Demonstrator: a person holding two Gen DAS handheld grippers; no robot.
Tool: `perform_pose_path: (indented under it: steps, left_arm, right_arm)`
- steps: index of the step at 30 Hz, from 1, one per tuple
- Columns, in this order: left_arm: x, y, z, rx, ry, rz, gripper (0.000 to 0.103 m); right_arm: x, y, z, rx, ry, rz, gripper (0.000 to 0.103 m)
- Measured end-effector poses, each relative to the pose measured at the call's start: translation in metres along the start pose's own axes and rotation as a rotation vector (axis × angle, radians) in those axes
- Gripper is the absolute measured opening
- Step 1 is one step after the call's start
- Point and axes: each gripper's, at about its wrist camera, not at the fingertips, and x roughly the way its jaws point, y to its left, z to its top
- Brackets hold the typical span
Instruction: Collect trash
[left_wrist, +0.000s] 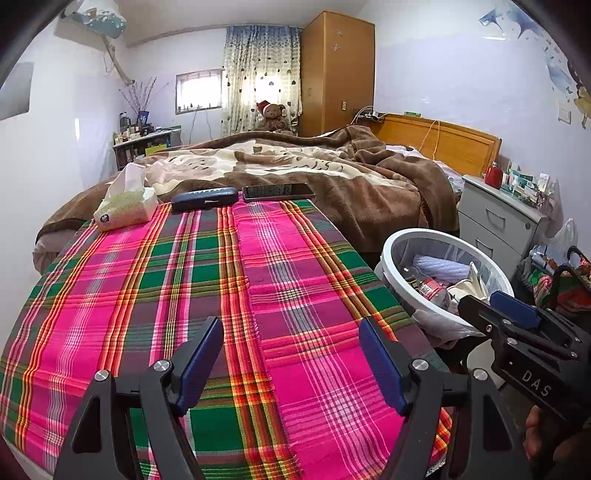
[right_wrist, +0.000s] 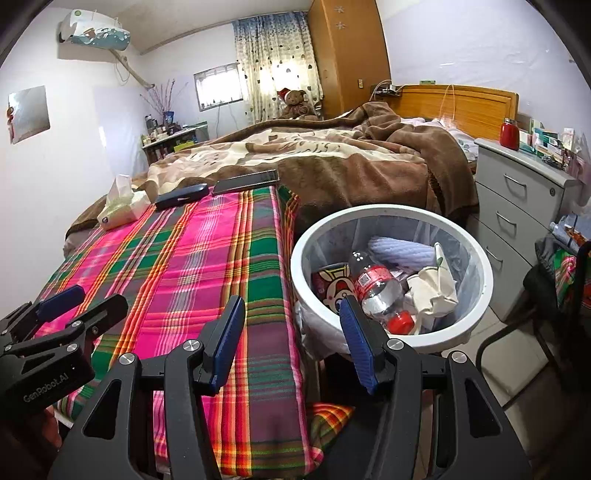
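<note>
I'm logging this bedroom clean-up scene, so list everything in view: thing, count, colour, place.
Round plastic trash bin: one, white, on the floor beside the bed.
Clear plastic bottle with red cap: one, inside the bin.
Crumpled paper: whitish, inside the bin.
Plaid cloth: one, pink and green, spread on the bed.
Soft tissue pack: one, white, far left on the cloth.
Oblong hard case: one, dark blue, beside the tissues.
Flat phone: one, black, right of the case.
Fleece blanket: brown and cream, on the bed.
Drawer cabinet: grey, right of the bed.
Left gripper: jaws open, empty.
Right gripper: jaws open, empty.
</note>
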Motion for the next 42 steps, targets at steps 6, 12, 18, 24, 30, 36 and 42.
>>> perform_pose_path:
  steps: [6,12,18,24,30,36,42]
  left_arm:
    - [-0.002,0.003,-0.001,-0.011,-0.001,0.004,0.075]
    - [-0.005,0.004,0.0,-0.01,-0.01,0.011,0.075]
    - [-0.008,0.006,0.0,-0.011,-0.014,0.014,0.075]
    - [-0.01,0.008,-0.001,-0.02,-0.019,0.015,0.075]
    - [-0.012,0.01,-0.001,-0.024,-0.019,0.015,0.075]
    - [-0.012,0.014,-0.001,-0.031,-0.015,0.01,0.075]
    - [-0.012,0.016,-0.001,-0.035,-0.015,0.011,0.075]
  right_arm:
    - [-0.001,0.001,0.0,0.002,-0.006,-0.008,0.055]
    - [-0.002,0.004,0.001,0.0,-0.012,-0.006,0.055]
    - [-0.004,0.005,0.001,-0.006,-0.012,-0.004,0.055]
    - [-0.007,0.009,0.002,-0.015,-0.015,-0.002,0.055]
    - [-0.008,0.01,0.002,-0.016,-0.016,-0.002,0.055]
    - [-0.008,0.011,0.002,-0.018,-0.015,0.0,0.055]
    - [-0.008,0.014,0.002,-0.022,-0.013,0.0,0.055]
